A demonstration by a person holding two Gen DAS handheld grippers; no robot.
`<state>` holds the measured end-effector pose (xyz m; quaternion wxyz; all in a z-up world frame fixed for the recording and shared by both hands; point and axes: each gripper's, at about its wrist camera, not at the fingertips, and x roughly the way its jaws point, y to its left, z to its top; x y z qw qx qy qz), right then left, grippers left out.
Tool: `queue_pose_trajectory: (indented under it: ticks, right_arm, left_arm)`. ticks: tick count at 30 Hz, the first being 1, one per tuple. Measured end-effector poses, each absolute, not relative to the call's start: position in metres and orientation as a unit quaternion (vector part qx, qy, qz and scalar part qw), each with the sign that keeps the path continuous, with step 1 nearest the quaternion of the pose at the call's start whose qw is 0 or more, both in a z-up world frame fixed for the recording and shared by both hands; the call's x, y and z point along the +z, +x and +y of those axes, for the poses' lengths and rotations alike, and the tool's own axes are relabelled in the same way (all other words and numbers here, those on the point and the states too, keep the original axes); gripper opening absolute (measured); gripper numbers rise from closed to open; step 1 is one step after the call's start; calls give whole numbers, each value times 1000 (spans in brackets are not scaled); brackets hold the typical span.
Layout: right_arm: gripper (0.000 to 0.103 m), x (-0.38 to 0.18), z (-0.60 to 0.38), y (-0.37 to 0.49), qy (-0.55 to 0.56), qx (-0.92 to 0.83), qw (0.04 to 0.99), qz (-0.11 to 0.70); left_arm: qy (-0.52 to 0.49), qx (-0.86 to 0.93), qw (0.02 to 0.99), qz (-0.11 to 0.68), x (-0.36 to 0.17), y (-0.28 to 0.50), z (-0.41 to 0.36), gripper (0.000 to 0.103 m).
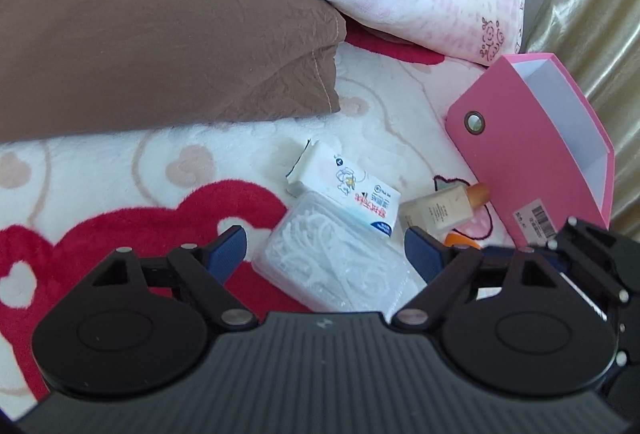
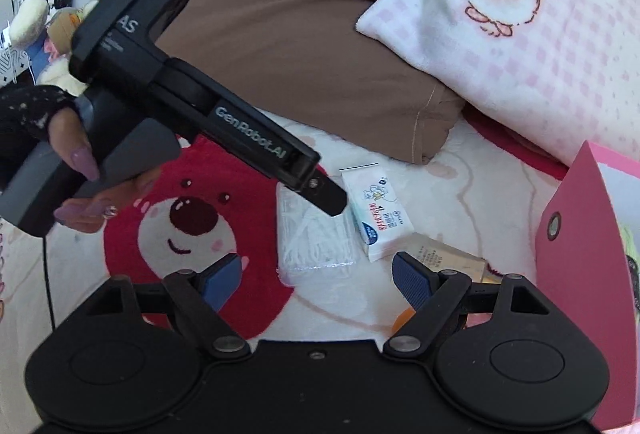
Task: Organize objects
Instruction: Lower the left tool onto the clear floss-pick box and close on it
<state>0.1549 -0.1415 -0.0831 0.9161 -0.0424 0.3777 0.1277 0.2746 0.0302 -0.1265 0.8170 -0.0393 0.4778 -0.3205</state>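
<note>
Left wrist view | left tool (image 1: 324, 246) hanging released, nothing clasped | clear floss-pick box (image 1: 332, 258) lying on the bed between its jaws, long axis running away and leftward | right tool (image 2: 316, 274) released, sitting farther off | pink bin (image 1: 560, 137) standing right-ahead.

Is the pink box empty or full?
Empty, as far as visible: the pink box lies open and shows only bare white inner walls; its far end is hidden.
</note>
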Motion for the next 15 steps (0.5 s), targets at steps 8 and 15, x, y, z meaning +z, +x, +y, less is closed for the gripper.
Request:
queue_pose_trajectory:
  ticks: [8,15]
  right_arm:
    - [86,-103,-149,158,-19,123,901,416]
    - [86,-121,-154,154,13,140,894,426]
  left_arm:
    - [-51,-294,810,504,-140,279,20,86]
    - [-133,-307,764,552,-144,269,35,81]
